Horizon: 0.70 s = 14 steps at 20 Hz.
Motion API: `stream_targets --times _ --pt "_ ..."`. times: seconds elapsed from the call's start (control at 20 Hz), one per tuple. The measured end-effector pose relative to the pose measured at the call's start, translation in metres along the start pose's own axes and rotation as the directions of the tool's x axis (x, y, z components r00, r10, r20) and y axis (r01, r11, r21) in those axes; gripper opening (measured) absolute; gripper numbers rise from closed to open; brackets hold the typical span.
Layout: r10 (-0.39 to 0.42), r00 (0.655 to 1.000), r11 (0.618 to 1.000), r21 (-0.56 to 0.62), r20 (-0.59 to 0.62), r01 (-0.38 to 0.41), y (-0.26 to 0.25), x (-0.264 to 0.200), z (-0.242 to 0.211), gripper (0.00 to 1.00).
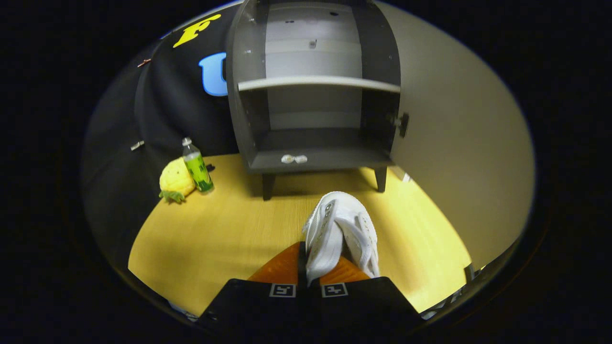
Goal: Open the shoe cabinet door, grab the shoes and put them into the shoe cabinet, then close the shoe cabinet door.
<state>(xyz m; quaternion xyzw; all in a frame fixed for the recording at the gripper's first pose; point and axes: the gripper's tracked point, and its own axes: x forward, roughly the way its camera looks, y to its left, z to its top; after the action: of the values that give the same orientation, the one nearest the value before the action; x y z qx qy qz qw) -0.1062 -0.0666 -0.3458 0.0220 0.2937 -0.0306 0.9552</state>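
Observation:
A white shoe (340,231) is pinched between my two fingers, and my gripper (310,267) is shut on its heel end, holding it above the yellow wooden floor. The toe points ahead toward the grey shoe cabinet (315,148). The cabinet stands beyond the fingers on short dark legs, with its door (459,143) swung wide to the right. Its inside has one shelf (318,82) across the middle and a bare lower compartment. A small white object (293,158) lies on the cabinet's front bottom ledge.
A green drink bottle (197,166) stands left of the cabinet, with a yellow pineapple plush toy (176,180) beside it against the black cloth wall. Bare yellow floor (224,234) lies between the shoe and those items.

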Motion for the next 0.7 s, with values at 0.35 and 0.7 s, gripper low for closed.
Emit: stream_targets --times 0.35,0.7 --pt "-0.033 0.984 0.999 0.012 0.177 0.032 -0.008 -0.036 0.135 0.05" --pt "0.003 0.958 0.999 -0.041 0.286 0.009 -0.014 0.009 0.249 0.05"
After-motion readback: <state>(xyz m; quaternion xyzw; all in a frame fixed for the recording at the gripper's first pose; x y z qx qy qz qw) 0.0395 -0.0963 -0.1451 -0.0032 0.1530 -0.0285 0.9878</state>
